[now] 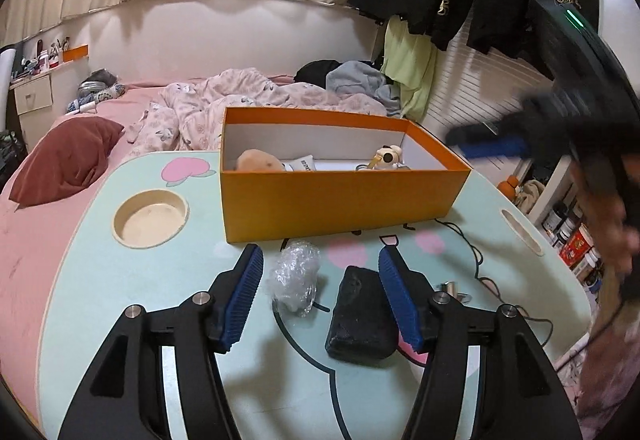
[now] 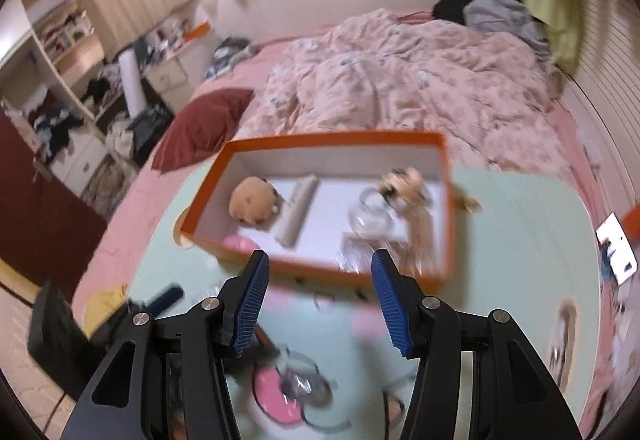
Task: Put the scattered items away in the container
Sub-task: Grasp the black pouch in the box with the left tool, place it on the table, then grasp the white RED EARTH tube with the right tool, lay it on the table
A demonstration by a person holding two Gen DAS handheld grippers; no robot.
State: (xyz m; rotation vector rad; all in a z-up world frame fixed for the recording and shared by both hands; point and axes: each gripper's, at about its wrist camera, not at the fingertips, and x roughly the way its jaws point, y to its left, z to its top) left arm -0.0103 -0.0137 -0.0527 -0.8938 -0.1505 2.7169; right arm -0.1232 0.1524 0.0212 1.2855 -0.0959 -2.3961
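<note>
The left gripper [image 1: 320,296] is hanging spread wide around a plastic wrapper [image 1: 295,276] and black block [image 1: 362,316], apparently choosing its next pick. The right gripper [image 2: 320,304], released and empty, is hovering above the orange box [image 2: 320,268].

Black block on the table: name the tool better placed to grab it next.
Left. The left tool is open and low over the black block, which lies beside its right pad. The right tool hovers, open, near the orange box.
</note>
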